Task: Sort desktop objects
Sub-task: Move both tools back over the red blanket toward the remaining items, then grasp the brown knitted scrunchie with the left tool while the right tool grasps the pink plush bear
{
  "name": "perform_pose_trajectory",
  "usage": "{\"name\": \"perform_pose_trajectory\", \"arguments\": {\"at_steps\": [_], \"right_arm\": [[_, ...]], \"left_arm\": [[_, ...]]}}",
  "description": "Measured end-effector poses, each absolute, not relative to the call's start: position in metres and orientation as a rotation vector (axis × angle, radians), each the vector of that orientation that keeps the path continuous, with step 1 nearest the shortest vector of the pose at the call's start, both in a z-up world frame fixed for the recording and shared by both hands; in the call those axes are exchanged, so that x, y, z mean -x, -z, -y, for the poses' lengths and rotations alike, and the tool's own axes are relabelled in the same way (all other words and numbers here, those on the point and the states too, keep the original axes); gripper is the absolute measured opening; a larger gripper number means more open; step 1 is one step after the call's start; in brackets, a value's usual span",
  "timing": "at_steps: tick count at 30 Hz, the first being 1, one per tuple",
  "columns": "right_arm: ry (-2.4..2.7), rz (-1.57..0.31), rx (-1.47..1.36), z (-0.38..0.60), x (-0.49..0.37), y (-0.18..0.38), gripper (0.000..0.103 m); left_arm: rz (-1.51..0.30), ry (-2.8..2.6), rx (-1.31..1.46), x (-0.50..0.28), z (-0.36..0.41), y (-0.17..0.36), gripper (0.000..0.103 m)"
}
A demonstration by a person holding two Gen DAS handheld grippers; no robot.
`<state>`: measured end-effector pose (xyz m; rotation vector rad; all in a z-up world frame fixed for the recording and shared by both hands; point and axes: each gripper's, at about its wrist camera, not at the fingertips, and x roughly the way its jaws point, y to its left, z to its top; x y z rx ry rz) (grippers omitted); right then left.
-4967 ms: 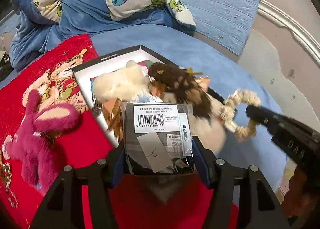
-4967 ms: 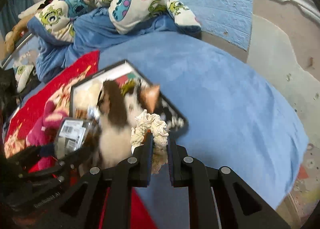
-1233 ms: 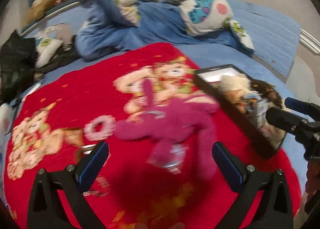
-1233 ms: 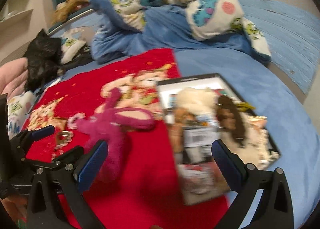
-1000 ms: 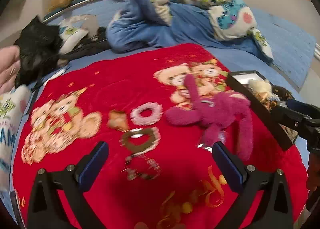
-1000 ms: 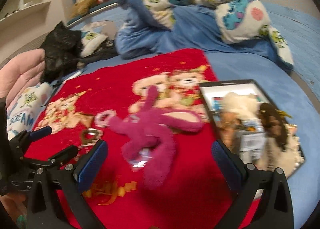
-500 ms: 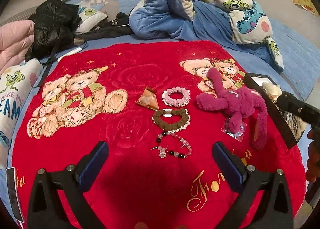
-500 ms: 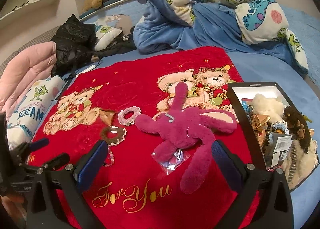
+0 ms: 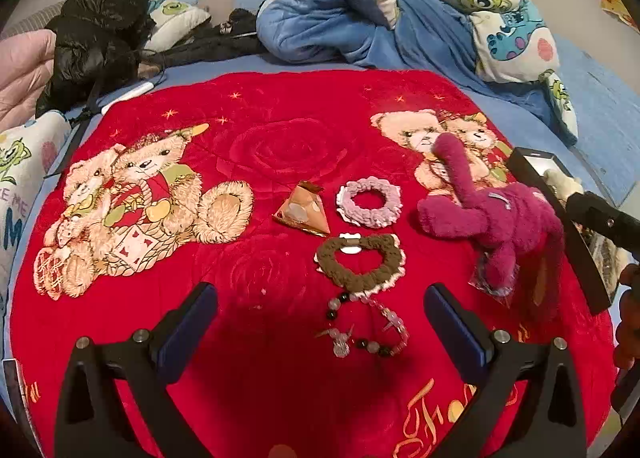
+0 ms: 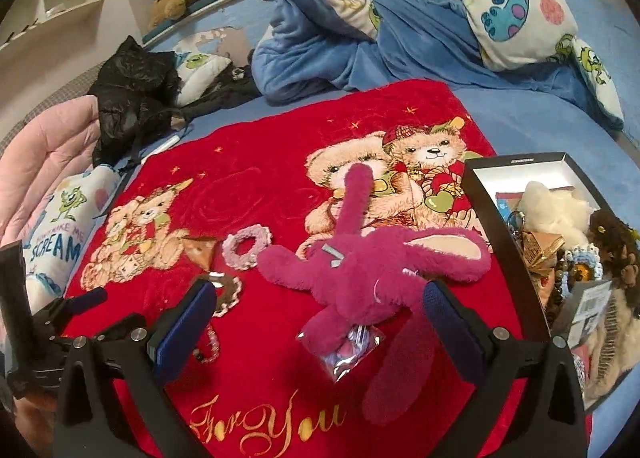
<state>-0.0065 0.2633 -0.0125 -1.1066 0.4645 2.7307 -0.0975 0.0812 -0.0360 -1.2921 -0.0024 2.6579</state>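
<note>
On the red blanket (image 9: 280, 129) lie a pink scrunchie (image 9: 369, 197), a brown heart-shaped scrunchie (image 9: 360, 262), a bead bracelet (image 9: 366, 328), a small orange triangular packet (image 9: 303, 210) and a magenta plush rabbit (image 9: 496, 225) over a clear plastic bag (image 10: 342, 350). My left gripper (image 9: 320, 322) is open and empty, above the bracelet. My right gripper (image 10: 320, 318) is open and empty, its jaws on either side of the rabbit (image 10: 360, 270). The black box (image 10: 500, 225) at the right holds plush toys and packets.
A blue and cartoon-print duvet (image 10: 400, 17) is heaped at the back. A black bag (image 10: 132, 85) and pink jacket (image 10: 44, 153) lie at the left. The box edge (image 9: 560, 225) and right gripper finger (image 9: 600, 217) show at the right of the left wrist view.
Both grippers let go of their items in the box, opened, and swung left over the red blanket. The views have settled over the scrunchies and the rabbit.
</note>
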Motion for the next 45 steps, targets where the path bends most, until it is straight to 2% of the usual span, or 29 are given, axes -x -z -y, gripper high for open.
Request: {"name": "perform_pose_trajectory", "arguments": {"at_steps": [19, 28, 30, 34, 38, 42, 45], "right_arm": [[-2.588, -0.471, 1.307, -0.292, 0.071, 0.061, 0.103], [-2.511, -0.384, 1.388, -0.289, 0.085, 0.084, 0.103], [-2.466, -0.436, 1.433, -0.295, 0.087, 0.097, 0.103], [-2.436, -0.663, 1.435, -0.312, 0.086, 0.117, 0.103], [-2.445, -0.579, 1.425, -0.305, 0.089, 0.118, 0.103], [-2.441, -0.598, 1.383, -0.304, 0.085, 0.120, 0.103], [-2.442, -0.542, 1.350, -0.295, 0.081, 0.121, 0.103]], "left_arm": [[0.010, -2.579, 1.467, 0.167, -0.091, 0.102, 0.103], [0.047, -2.567, 1.539, 0.179, -0.081, 0.128, 0.103], [0.021, -2.577, 1.525, 0.180, -0.083, 0.131, 0.103], [0.020, -2.596, 1.520, 0.181, -0.086, 0.135, 0.103], [0.002, -2.611, 1.500, 0.182, -0.090, 0.137, 0.103], [0.017, -2.621, 1.474, 0.182, -0.089, 0.139, 0.103], [0.027, -2.630, 1.467, 0.183, -0.088, 0.140, 0.103]]}}
